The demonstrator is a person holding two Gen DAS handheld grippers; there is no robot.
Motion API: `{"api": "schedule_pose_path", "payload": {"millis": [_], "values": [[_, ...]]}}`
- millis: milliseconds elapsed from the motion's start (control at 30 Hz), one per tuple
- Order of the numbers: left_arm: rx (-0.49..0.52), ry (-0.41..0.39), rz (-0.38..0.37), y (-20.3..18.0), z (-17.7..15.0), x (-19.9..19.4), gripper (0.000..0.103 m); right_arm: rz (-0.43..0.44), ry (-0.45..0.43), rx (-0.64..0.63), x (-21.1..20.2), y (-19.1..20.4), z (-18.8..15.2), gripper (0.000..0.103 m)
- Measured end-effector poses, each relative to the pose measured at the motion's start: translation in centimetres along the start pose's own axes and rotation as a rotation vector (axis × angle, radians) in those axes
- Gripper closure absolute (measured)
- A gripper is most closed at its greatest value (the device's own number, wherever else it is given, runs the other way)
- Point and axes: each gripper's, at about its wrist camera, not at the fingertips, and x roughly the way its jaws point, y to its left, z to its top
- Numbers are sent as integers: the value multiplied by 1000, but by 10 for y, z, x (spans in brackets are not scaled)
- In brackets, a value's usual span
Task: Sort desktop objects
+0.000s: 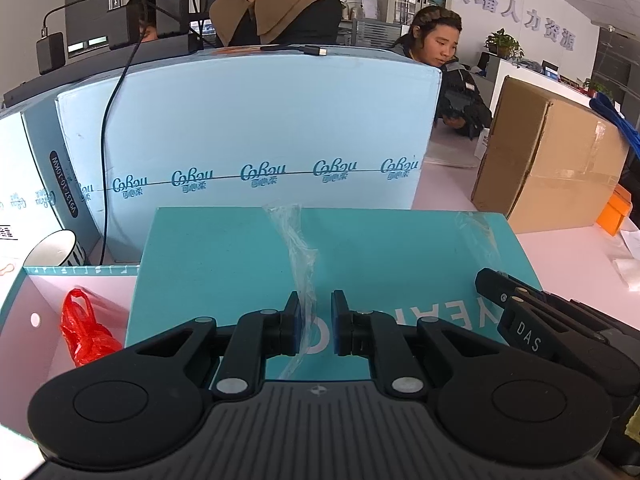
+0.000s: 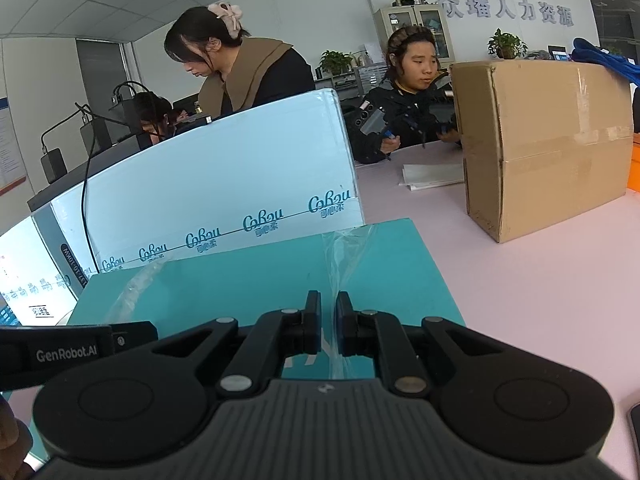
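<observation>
A teal box lid [image 1: 224, 256] lies in front of both grippers, with two clear plastic strips across it. My left gripper [image 1: 316, 322] is over the lid, its jaws a small gap apart around one plastic strip [image 1: 304, 276], not pressing it. My right gripper [image 2: 329, 320] is over the same lid [image 2: 240, 280], its jaws nearly together around the other plastic strip [image 2: 340, 252]. The right gripper also shows at the right in the left wrist view [image 1: 532, 320]. Left of the lid is the open teal box [image 1: 44, 280] holding a red plastic bag [image 1: 84, 328].
A large light-blue tissue carton [image 1: 260, 120] stands right behind the lid. A brown cardboard box [image 1: 548, 152] stands at the right on the pink table [image 2: 540, 288]. A white cup [image 1: 56, 248] stands at the left. Two people sit behind the cartons.
</observation>
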Motion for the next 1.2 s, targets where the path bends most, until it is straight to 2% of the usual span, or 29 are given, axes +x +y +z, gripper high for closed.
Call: {"api": "schedule_pose_path", "payload": {"millis": [1200], "values": [[-36,-2,29,52,0,-7,93,29,10,-12,8,47,-9,90]]}}
